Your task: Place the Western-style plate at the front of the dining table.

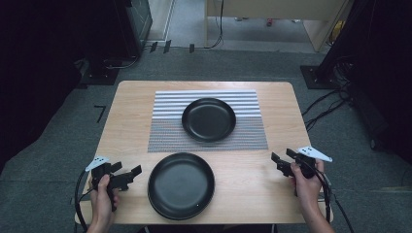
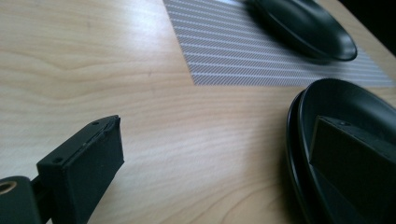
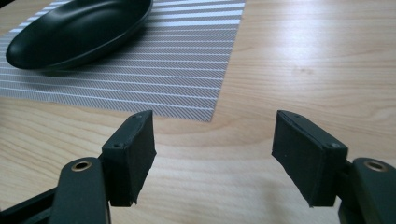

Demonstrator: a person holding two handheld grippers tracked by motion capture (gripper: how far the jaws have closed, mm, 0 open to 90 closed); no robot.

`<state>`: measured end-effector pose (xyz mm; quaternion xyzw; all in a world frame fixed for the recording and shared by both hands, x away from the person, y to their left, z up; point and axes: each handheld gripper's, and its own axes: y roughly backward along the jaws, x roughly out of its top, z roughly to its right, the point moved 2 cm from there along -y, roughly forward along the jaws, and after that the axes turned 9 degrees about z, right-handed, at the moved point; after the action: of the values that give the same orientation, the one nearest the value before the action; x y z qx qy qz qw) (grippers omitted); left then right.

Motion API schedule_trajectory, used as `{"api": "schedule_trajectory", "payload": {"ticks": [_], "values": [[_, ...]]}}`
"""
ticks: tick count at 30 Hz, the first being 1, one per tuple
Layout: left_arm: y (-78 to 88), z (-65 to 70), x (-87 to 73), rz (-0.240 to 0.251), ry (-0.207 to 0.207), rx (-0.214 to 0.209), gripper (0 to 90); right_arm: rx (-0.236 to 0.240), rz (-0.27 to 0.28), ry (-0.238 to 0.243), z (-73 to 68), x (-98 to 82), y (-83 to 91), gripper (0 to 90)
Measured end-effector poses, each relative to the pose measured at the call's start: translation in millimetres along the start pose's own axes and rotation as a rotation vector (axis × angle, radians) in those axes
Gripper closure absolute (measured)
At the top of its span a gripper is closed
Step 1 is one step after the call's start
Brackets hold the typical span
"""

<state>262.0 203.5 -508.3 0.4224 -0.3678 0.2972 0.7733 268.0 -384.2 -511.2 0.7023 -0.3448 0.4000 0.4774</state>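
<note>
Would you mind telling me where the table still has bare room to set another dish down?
Bare wood runs down the left of the table, beside the striped placemat, and likewise down the right. The middle is crowded: a black plate on the mat, a stack of black plates at the near edge, with the left tongs and right tongs flanking it.

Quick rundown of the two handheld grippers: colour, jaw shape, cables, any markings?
Both the left gripper and the right gripper are black, each topped with a grey three-cornered plate and trailing a black cable. The jaws end in flat rectangular black pads, with brass-coloured eyelets on the arms behind. No sleeves in view; no markings visible.
</note>
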Motion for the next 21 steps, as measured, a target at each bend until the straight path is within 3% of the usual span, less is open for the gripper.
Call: {"api": "schedule_trajectory", "payload": {"ticks": [21], "values": [[40.3, -28.8, -30.1, -0.041, -0.021, 0.099, 2.7, -0.058, -0.050, 0.042, 19.8, -28.6, 45.5, 29.0]]}}
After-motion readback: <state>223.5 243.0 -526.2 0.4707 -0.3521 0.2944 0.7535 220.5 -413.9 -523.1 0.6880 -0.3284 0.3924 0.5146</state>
